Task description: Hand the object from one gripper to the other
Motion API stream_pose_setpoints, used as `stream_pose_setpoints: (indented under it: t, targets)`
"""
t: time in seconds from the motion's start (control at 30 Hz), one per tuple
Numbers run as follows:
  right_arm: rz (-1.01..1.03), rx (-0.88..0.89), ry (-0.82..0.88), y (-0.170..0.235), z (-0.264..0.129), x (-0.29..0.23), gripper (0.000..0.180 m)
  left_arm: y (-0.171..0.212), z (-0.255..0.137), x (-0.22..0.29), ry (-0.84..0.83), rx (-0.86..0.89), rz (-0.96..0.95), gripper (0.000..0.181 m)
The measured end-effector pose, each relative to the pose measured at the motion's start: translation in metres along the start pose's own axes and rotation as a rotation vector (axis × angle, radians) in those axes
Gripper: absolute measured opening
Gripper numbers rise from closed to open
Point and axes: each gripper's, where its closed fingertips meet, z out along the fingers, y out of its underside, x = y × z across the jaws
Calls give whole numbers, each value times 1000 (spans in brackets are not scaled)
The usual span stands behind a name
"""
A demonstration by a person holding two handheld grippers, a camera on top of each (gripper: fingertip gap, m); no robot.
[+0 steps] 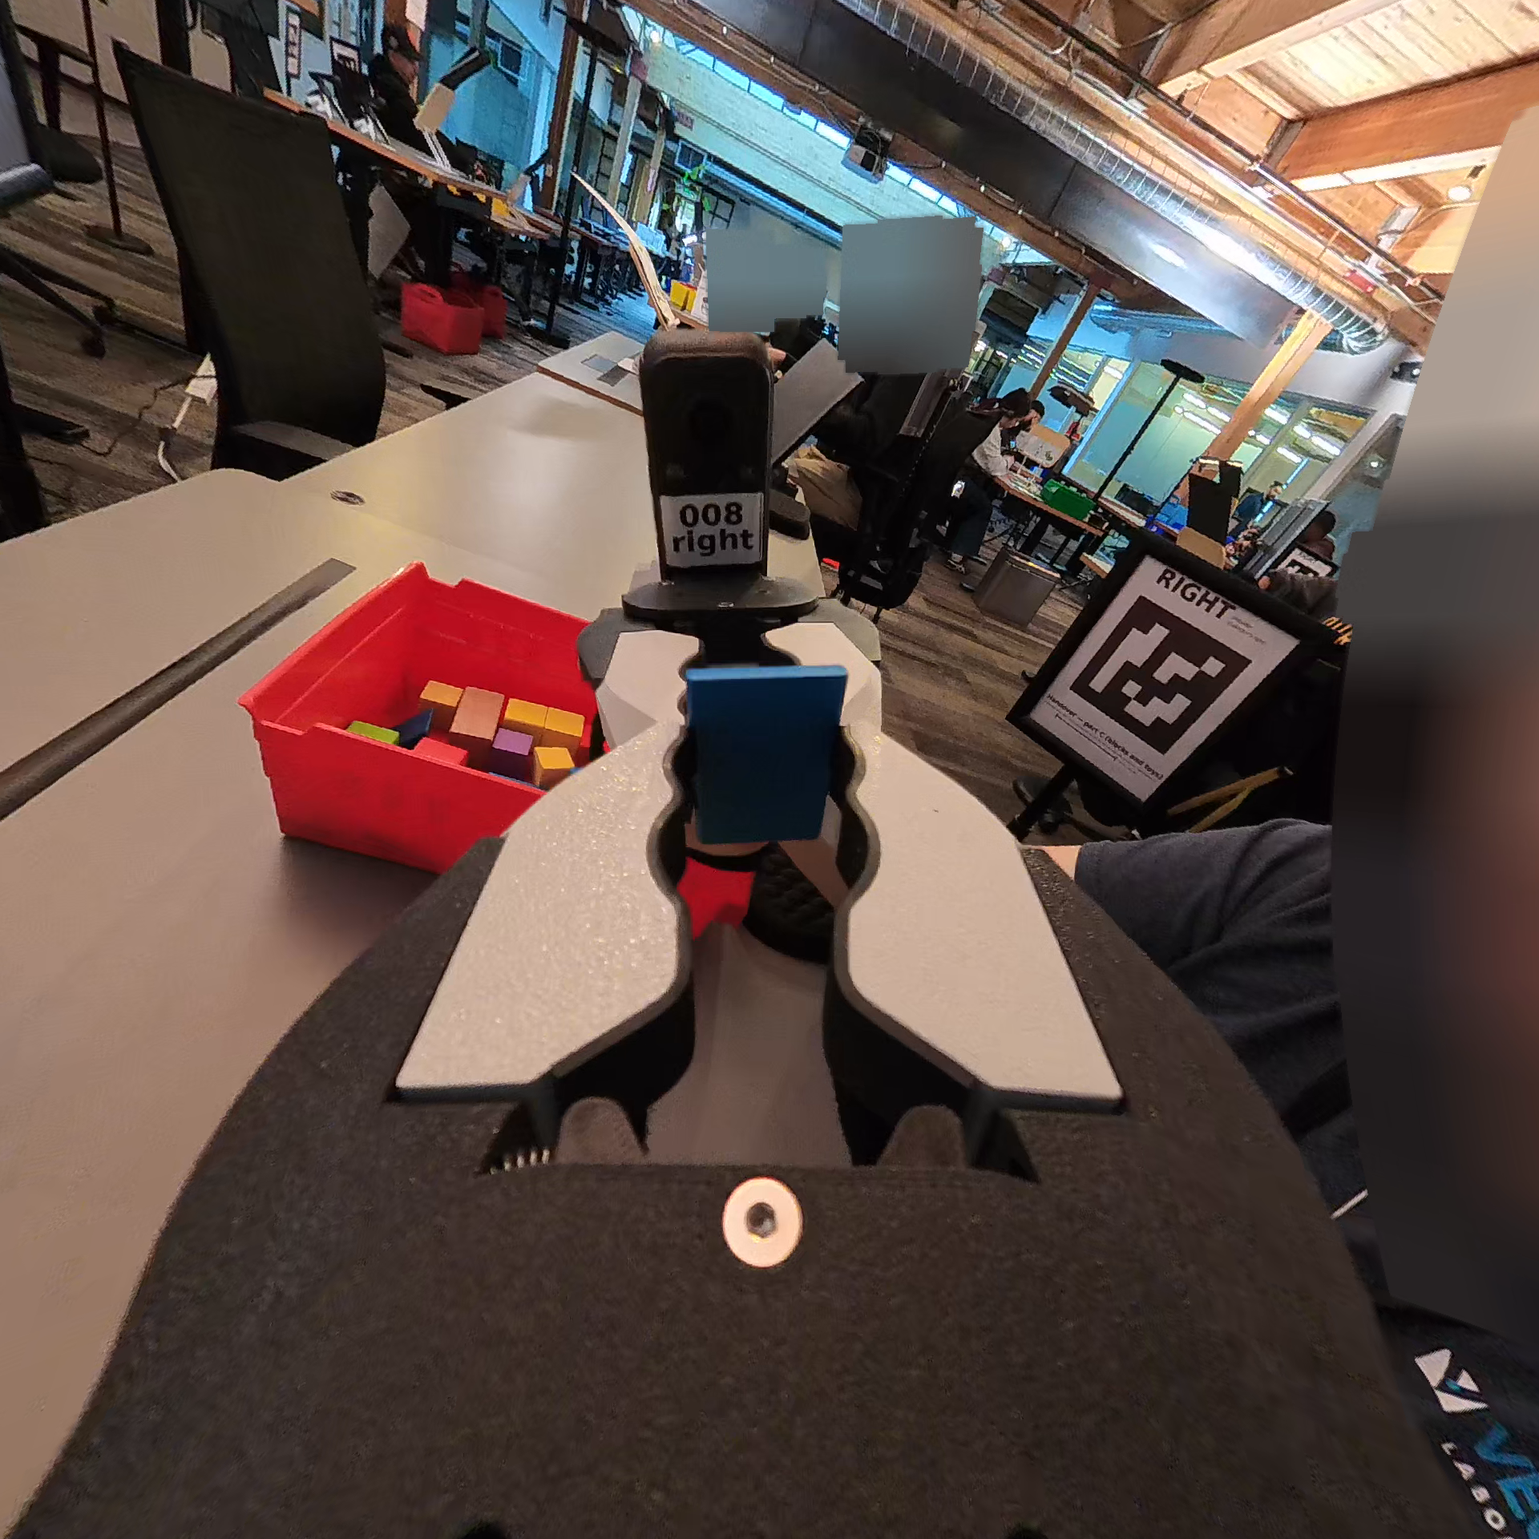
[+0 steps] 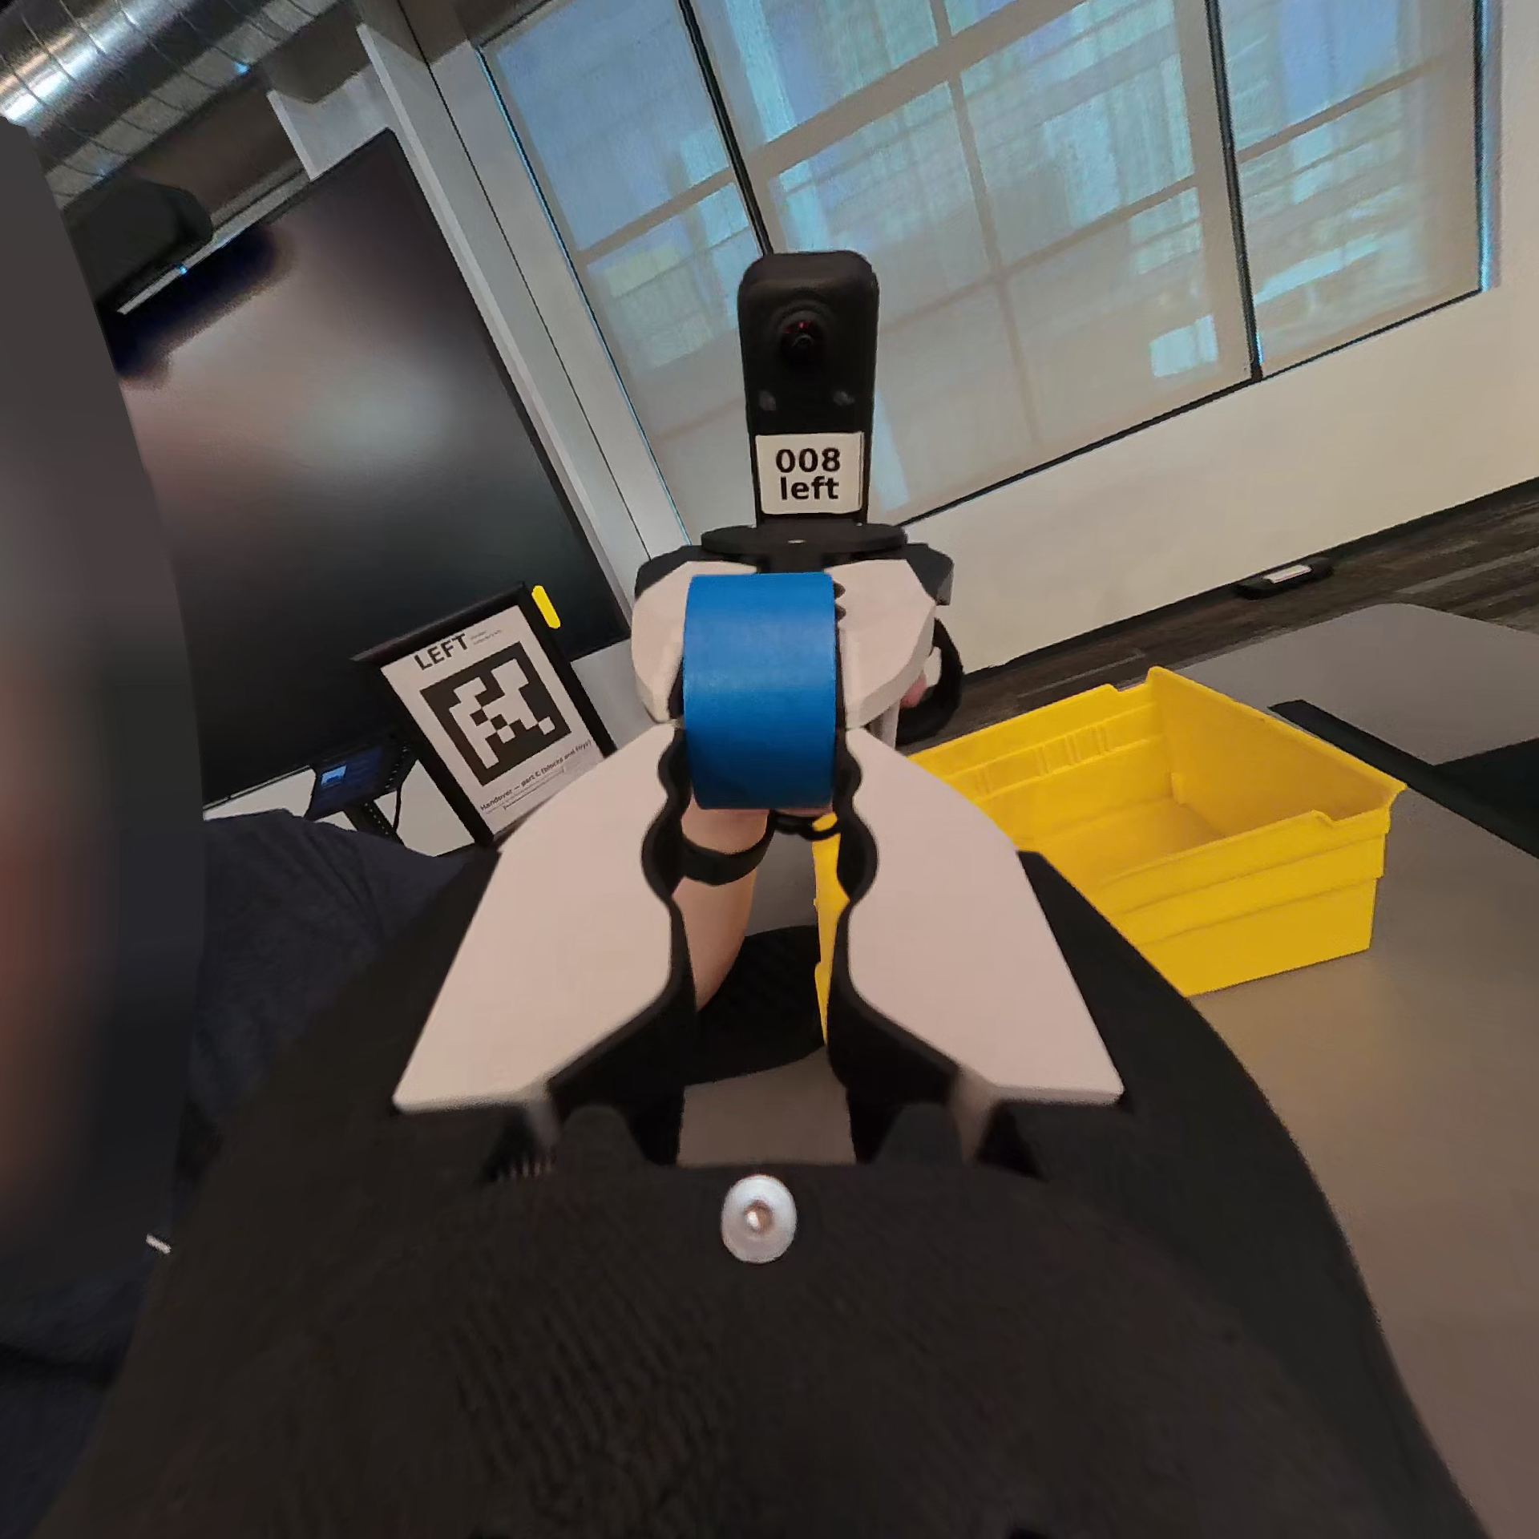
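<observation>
The left gripper is closing its two pale fingers on a blue block, one finger on each side, and the block is sitting right at the tips, straight ahead of it. The right gripper is doing the same from the other way, so the two grippers are pointing nose to nose and the block is sitting in the middle, just as near to one as to the other. Both pairs of fingers are looking almost closed and both seem to be touching the block, but I cannot tell which one is squeezing harder. The block is standing tall, with its long side going up and down. It is showing a flat face to the left gripper and a round face to the right gripper. It is up in the air and is not touching the grey table. I think this is the middle of the hand-over: one gripper is needing to let go while the other is keeping its hold, and then pull straight back so the block is not getting tipped. If both are letting go at once, the block could be falling down. A bit farther off, a red bin with little coloured blocks is sitting on the table beyond the left gripper, and a yellow bin is sitting on the table beyond the right gripper
</observation>
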Motion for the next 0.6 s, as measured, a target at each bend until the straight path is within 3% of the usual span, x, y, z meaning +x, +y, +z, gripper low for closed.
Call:
stream_pose_setpoints:
  t: [0.1, 0.17, 0.27, 0.37, 0.47, 0.6]
  targets:
    - [-25, -58, 58, -6, -16, 0, 33, -2, -5, 6, 12, -13, 10, 42]
    - [-65, -138, 182, -14, -47, 4, 33, -3, -12, 11, 1, -29, 43, 43]
    - [-59, -395, 525, 7, -132, 29, 33, -4, -23, 12, -68, -60, 94, 43]
    - [126, -615, 850, 52, -226, 59, 33, -1, -26, 16, -69, -92, 103, 41]
    - [379, -683, 928, 90, -264, 74, 33, 2, -26, 18, -76, -114, 107, 39]
    - [417, -873, 974, 128, -282, 103, 34, 4, -24, 19, -78, -125, 112, 37]
